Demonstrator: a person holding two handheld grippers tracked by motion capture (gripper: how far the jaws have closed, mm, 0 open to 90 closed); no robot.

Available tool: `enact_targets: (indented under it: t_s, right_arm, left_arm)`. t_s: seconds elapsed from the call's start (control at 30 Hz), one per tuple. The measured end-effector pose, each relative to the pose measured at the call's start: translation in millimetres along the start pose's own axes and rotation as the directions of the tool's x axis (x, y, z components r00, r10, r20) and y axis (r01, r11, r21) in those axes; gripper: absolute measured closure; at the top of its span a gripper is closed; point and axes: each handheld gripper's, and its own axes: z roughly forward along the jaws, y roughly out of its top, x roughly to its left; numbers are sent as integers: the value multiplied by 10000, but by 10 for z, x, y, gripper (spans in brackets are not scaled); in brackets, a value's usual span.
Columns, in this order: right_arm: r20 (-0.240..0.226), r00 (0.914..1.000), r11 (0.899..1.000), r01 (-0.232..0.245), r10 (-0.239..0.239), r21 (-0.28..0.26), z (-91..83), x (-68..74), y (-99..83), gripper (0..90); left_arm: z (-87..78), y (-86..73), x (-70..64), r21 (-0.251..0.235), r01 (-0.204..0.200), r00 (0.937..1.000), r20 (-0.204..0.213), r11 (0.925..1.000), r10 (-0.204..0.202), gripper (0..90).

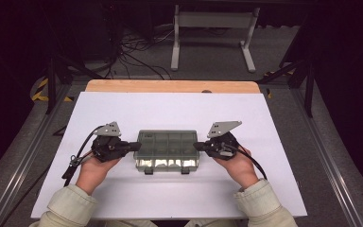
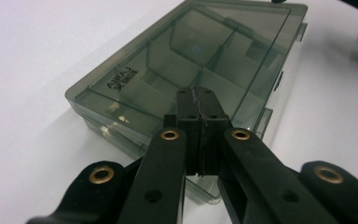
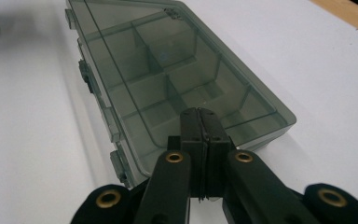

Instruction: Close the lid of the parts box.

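A smoky grey see-through compartment box (image 1: 168, 149) lies flat on the white table top (image 1: 170, 111) with its lid down. Dividers show through the lid and the compartments look empty. My left gripper (image 1: 137, 145) is shut, and its tips are at the box's left end. My right gripper (image 1: 196, 145) is shut too, its tips at the right end. In the left gripper view the closed jaws (image 2: 196, 91) reach over the near edge of the box (image 2: 168, 60). The right gripper view shows the closed jaws (image 3: 199, 112) over the box's (image 3: 168, 70) near corner. Nothing sits between either pair of jaws.
Two latches (image 1: 165, 171) stick out from the box's front side, toward the person. A wooden strip (image 1: 170, 86) runs along the table's far edge. Beyond it are a white frame (image 1: 212, 38) and floor cables (image 1: 137, 52). Metal rails flank the table.
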Motion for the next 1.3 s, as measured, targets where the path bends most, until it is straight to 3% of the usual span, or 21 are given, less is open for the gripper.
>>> enact_targets:
  t_s: [0.07, 0.23, 0.53, 1.03, 1.3]
  right_arm:
    - [-81, 10000, 9999, -55, 56, 108, 9, 8, -5, 900]
    - [-265, 9996, 9988, 48, -35, 497, 40, 39, -17, 900]
    - [-525, 9984, 9952, 255, -205, 947, 113, 77, -23, 900]
    - [-959, 9947, 9877, 518, -379, 1474, 185, 134, -29, 900]
    - [-708, 9954, 9857, 751, -650, 1507, 220, 173, -30, 900]
  left_arm:
    - [20, -9, 1, 219, 111, 9999, 66, 9997, -113, 896]
    - [57, -20, -18, 700, -43, 9999, 99, 9975, 37, 892]
    - [95, -24, -34, 1210, -160, 9997, 186, 9925, 138, 891]
    - [165, -32, -34, 1744, -156, 9987, 515, 9846, 67, 882]
    - [181, -42, -15, 1724, 8, 9975, 691, 9850, -129, 884]
